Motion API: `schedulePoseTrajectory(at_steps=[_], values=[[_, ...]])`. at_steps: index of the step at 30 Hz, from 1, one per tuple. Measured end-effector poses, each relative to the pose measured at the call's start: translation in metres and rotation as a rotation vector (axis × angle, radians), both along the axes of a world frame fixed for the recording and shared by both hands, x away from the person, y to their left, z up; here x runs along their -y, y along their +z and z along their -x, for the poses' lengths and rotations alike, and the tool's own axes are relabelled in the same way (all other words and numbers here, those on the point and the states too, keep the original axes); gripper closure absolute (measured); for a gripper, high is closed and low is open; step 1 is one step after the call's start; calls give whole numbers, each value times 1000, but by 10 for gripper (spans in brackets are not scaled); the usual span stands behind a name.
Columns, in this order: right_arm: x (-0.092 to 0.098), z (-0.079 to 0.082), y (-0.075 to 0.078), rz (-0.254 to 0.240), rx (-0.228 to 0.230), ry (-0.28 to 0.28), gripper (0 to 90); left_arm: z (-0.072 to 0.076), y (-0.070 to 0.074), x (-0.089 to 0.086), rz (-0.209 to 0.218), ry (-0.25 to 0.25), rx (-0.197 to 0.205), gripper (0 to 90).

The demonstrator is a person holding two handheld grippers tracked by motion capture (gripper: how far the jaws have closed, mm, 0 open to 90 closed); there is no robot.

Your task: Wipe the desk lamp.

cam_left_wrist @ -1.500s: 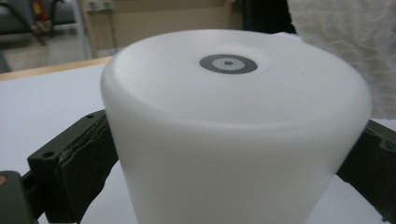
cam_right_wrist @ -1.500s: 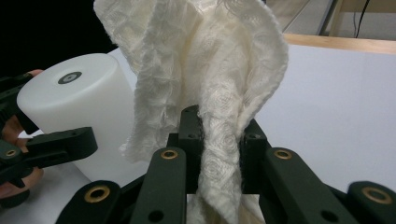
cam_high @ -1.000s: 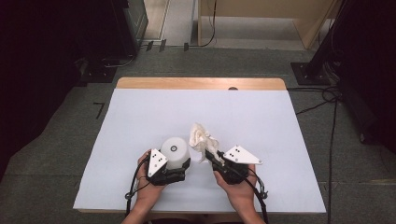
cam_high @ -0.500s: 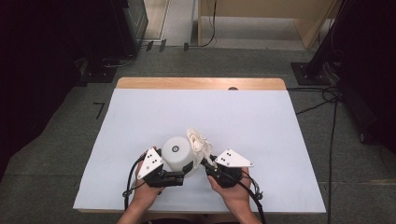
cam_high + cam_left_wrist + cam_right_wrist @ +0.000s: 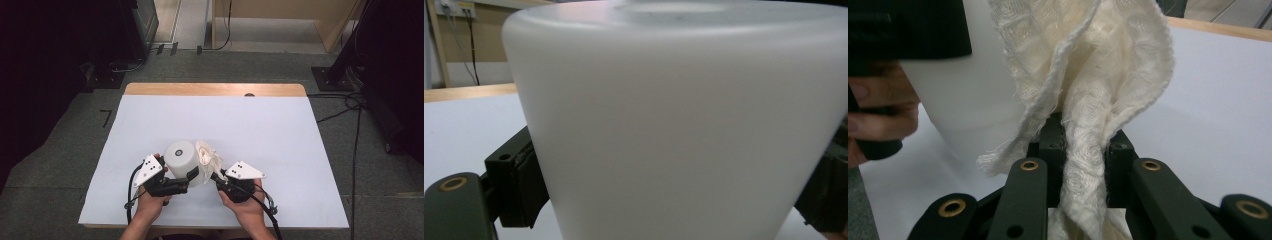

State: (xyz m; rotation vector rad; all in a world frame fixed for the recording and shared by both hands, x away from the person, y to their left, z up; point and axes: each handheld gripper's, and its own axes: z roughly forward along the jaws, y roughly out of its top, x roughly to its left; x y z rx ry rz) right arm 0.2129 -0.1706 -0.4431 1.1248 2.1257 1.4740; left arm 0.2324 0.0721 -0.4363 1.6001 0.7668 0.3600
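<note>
1. The left tool [image 5: 192,176] is clenched on the white frosted plastic cup [image 5: 181,157]; in the left gripper view its black pads [image 5: 521,187] press against the cup's wall on both sides. The cup is held just above the white table [image 5: 280,135], near the front edge, mouth down and base up, its long axis tipped slightly.
2. The cream woven cloth [image 5: 208,156] lies immediately right of the cup, touching its side.
3. The right tool [image 5: 218,176] is clenched on the cloth's lower end; the right gripper view shows the fabric pinched between the jaws and fanning upward against the cup.
4. The coming move turns on this: cloth to the right of the cup wall, right hand nearer to it.
5. Compared with a second ago, the cup is lifted and tilted farther left, and the cloth stands closer against it.
</note>
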Motion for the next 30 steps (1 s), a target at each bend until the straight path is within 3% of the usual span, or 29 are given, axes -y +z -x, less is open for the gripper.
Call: schedulePoseTrajectory(at_steps=[5, 9, 15, 17, 26, 30], values=[[4, 0, 5, -27, 8, -15, 766, 0, -6, 7, -30, -31, 1, 83], [8, 4, 14, -60, 49, -34, 766, -2, -14, 13, -69, -57, -7, 83], [10, 3, 16, -57, 63, -41, 766, -5, -23, 15, -137, -42, 25, 83], [13, 2, 16, -58, 61, -54, 766, -8, -29, 13, -152, -15, 40, 83], [19, -1, 15, -61, 47, -76, 766, -15, -49, 10, -272, 21, 44, 83], [21, -2, 13, -59, 47, -82, 766, -12, -51, 9, -260, 18, 29, 82]])
